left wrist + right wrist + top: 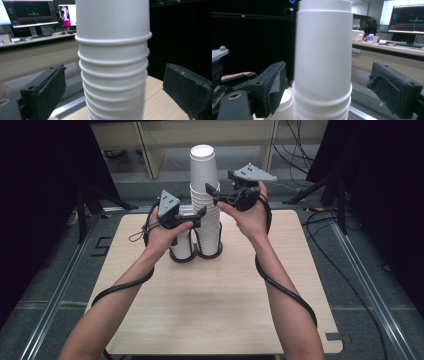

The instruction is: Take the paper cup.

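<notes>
A tall stack of white paper cups (205, 195) stands upside down at the far middle of the wooden table (225, 310). A shorter white cup stack (181, 247) stands just left of it, partly hidden by my left hand. My left gripper (200, 215) is open around the ribbed middle of the tall stack (113, 62), with a gap at each pad. My right gripper (214, 194) is higher and open around the topmost cup (323, 50), its pads also clear of the wall. The shorter stack's top (284, 105) shows low beside the right gripper's left jaw.
Dark rings (200, 255) edge the base of both stacks. Metal rails (60, 290) run along the table's sides, and cables (350, 285) lie on the floor at the right. A wooden shelf (150, 150) stands behind the table, and black curtains hang at both sides.
</notes>
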`<state>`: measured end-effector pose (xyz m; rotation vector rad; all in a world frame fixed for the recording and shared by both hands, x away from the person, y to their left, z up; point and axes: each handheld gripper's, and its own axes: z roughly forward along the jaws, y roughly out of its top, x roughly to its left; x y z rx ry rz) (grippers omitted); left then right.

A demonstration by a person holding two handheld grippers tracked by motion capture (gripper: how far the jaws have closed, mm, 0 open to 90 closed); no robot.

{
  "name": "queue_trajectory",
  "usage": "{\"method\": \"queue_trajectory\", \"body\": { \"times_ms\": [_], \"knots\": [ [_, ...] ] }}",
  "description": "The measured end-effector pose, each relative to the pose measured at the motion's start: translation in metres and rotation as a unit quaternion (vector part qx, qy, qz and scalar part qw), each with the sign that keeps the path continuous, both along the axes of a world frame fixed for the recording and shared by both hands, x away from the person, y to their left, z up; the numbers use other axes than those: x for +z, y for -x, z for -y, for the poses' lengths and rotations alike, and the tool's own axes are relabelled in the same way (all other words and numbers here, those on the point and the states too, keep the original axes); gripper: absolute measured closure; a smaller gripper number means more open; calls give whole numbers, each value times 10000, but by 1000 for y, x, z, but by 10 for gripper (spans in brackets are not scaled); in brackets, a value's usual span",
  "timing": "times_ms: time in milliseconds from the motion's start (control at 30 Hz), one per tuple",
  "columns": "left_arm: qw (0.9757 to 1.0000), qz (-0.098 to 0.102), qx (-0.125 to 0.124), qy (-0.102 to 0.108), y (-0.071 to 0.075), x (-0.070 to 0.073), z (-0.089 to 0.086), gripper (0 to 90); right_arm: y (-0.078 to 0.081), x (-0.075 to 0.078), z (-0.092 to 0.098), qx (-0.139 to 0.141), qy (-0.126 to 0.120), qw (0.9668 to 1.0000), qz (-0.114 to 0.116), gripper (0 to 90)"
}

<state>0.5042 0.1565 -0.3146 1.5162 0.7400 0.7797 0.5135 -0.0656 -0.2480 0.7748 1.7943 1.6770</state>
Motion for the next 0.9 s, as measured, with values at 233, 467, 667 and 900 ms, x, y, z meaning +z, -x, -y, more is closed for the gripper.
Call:
{"method": "queue_trajectory", "body": {
  "times_ms": [233,467,667,900],
  "knots": [
    [9998,41,-50,-209,-15,3,12,56,-24,11,-16,94,95,9999,-34,147],
    [10000,29,7,-92,-22,2,18,75,-35,19,-33,201,165,9996,-137,132],
    [9999,62,59,-74,-24,2,20,80,-42,20,-41,115,218,9996,-158,140],
    [9999,64,29,-95,-23,2,19,85,-42,20,-41,72,255,9995,-154,195]
  ]
}}
